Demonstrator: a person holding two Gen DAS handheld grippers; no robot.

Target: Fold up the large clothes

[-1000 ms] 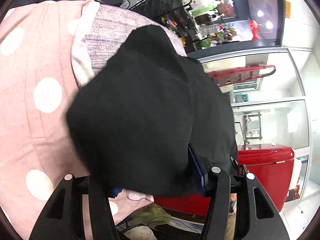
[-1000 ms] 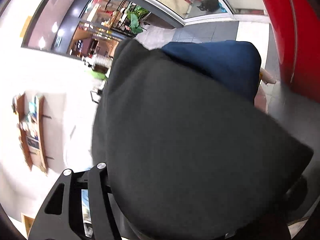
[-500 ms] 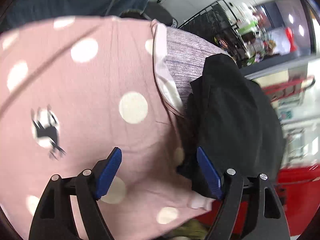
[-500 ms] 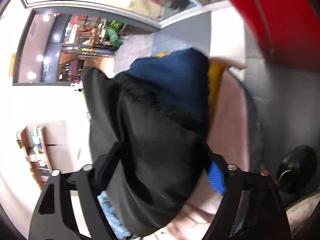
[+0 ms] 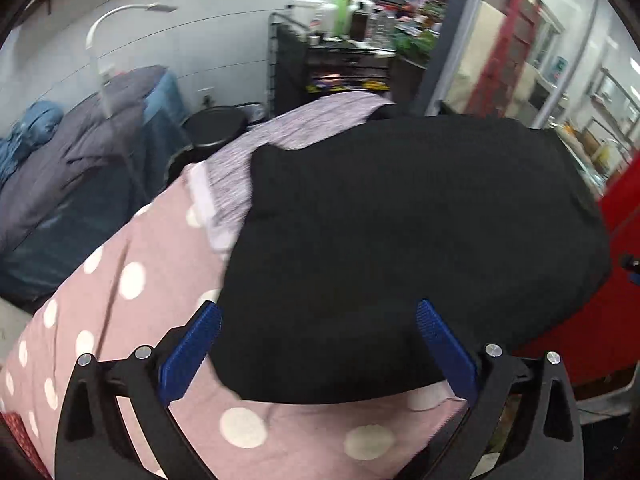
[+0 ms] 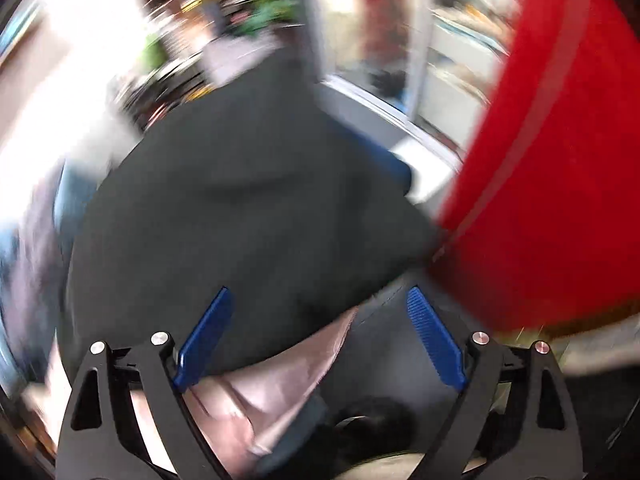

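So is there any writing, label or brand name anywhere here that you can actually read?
None can be read.
Bottles on the black rack: labels too small and blurred.
Green sign behind the glass on the right: a light mark on it, not legible.
Black garment and pink polka-dot cover: no print or tag visible.
Right wrist view: background smeared by motion, nothing legible.

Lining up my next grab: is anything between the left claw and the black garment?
Nothing visible. The left claw stands open just over the black garment's near edge on the pink polka-dot cover, its jaws having just opened, with only that fabric below.
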